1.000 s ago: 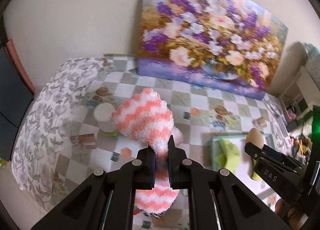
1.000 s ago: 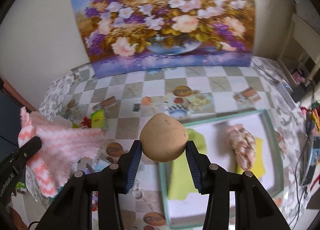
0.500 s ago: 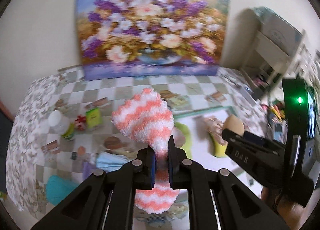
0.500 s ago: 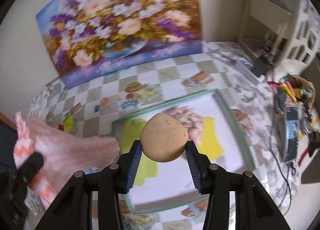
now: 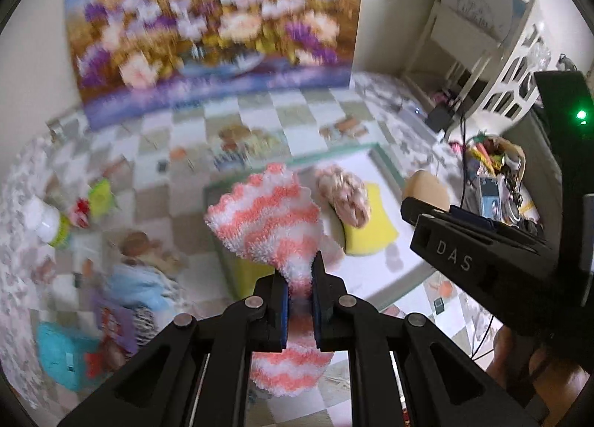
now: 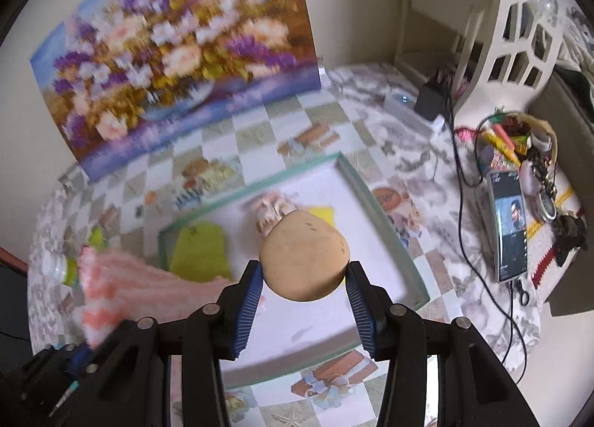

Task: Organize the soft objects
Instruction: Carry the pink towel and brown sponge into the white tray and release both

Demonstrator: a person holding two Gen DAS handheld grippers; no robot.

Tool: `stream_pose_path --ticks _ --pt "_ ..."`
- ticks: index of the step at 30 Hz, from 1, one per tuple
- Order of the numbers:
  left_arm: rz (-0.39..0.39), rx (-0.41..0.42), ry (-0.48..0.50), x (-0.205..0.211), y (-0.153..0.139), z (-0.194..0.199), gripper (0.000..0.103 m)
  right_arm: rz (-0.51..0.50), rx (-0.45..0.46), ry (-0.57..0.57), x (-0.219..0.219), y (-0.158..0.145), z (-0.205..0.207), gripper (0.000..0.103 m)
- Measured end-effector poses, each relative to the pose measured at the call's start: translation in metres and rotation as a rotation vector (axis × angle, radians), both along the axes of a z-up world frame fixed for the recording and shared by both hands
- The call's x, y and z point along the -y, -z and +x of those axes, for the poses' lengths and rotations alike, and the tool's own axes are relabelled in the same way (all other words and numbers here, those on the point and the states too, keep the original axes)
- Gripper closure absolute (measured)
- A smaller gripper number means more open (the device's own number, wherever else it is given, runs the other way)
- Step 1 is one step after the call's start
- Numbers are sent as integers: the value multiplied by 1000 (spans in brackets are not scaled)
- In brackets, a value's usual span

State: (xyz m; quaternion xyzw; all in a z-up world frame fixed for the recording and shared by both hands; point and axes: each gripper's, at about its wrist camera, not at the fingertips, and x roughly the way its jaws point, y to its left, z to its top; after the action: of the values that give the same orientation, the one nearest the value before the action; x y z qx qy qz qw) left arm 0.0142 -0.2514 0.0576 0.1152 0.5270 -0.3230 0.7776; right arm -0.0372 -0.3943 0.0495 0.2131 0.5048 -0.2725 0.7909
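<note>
Both loads hang over the tray [image 6: 356,182] — the left gripper [image 5: 300,291] pinching the fuzzy sock [image 5: 267,221] above its near-left corner, the right gripper [image 6: 303,291] clamped on the tan sponge [image 6: 304,256] nearer the tray's middle — so each mostly needs lowering.

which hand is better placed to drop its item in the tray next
Right, probably. The right gripper holds the tan sponge directly over bare tray floor. The left gripper with the striped sock sits nearer the tray's edge.
</note>
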Motion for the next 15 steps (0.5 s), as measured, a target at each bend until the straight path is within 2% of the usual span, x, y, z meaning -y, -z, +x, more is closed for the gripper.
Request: stream_pose_path --ticks 4,8,15 --pt "48 -103 -25 7 44 12 93 65 -93 -17 2 39 10 53" --pt "92 -165 -48 9 78 20 93 113 -156 -24 2 68 13 53" --pt "120 -256 -89 8 123 31 93 171 -220 -21 3 99 14 53"
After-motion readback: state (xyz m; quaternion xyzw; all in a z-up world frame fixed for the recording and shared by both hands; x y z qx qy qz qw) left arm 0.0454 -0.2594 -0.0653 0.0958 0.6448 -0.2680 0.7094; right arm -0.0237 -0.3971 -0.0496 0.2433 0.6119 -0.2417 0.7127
